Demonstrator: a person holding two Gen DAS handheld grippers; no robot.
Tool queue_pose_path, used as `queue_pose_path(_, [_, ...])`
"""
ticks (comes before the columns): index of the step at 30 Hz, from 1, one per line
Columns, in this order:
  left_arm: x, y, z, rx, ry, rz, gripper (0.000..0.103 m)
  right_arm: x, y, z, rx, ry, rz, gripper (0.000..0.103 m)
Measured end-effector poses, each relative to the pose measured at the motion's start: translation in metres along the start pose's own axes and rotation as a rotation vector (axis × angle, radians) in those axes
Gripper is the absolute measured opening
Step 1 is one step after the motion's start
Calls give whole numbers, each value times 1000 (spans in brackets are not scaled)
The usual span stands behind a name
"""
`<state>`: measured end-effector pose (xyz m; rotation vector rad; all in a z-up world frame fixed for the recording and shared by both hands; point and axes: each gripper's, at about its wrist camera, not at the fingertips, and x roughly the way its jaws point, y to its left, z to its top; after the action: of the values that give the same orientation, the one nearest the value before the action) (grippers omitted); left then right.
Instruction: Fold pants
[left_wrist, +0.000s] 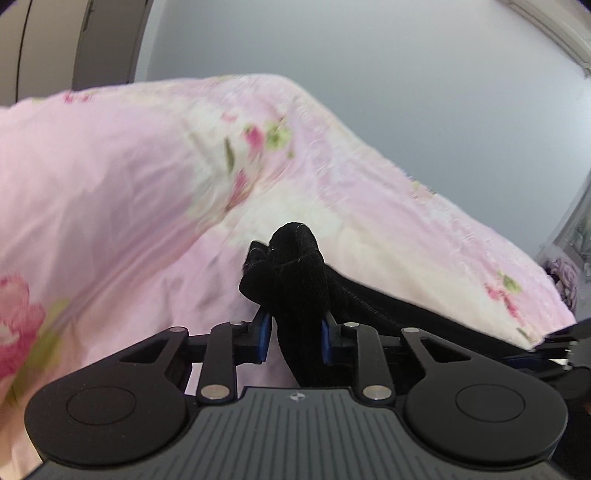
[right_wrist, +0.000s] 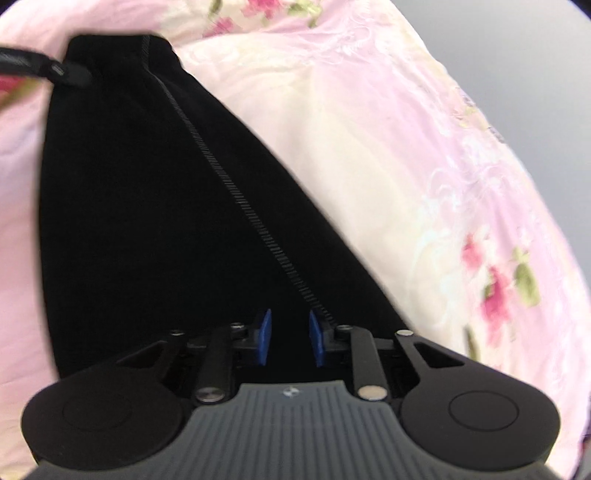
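Observation:
The black pants (left_wrist: 291, 280) are bunched between the blue pads of my left gripper (left_wrist: 293, 339), which is shut on them; the cloth sticks up past the fingertips and a taut black edge runs to the right. In the right wrist view the pants (right_wrist: 147, 206) stretch wide over the bed, with a ribbed seam (right_wrist: 236, 199) running down to my right gripper (right_wrist: 290, 338). Its blue pads are close together on the black cloth. The left gripper's tip (right_wrist: 55, 72) shows at the far corner of the pants. The right gripper shows at the left wrist view's right edge (left_wrist: 565, 347).
The pants lie over a pink floral bedsheet (left_wrist: 110, 177) that fills most of both views (right_wrist: 406, 166). A grey wall (left_wrist: 369, 74) rises behind the bed. A wardrobe or door edge (left_wrist: 74, 44) stands at upper left. A purple object (left_wrist: 563, 277) sits beyond the bed's right edge.

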<state>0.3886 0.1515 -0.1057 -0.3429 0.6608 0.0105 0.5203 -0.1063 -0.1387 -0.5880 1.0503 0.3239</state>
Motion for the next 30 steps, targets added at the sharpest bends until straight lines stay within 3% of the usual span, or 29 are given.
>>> queue_pose_path(6, [-19,-33,19,93,-60,-58,28,27,-20,16,17,50,-54,14])
queue_pose_path(10, [-28,-55,30,136,-81,-90,28,46,-35,21,118,55,-30,12])
queue_pose_path(14, [-38,-79,36,190,-95,-105,27,35,-36,20,133,25,-27,11])
queue_pose_path(17, [-43,-95,39,222,-104,-115,27,5,-26,10,106,-9,64,11])
queue_pose_path(21, [-49,-115,42,229,-111,-132,27,-11,6,-19,68,20,186,11])
queue_pose_path(25, [-59,-141,41,297,-122,-136,27,-17,25,-44,126,2,263,3])
queue_pose_path(29, [-65,-165,38,345,-111,-148,27,-32,36,-63,182,-15,395,1])
queue_pose_path(30, [-67,-171,37,358,-108,-153,27,-36,40,-68,174,-12,394,1])
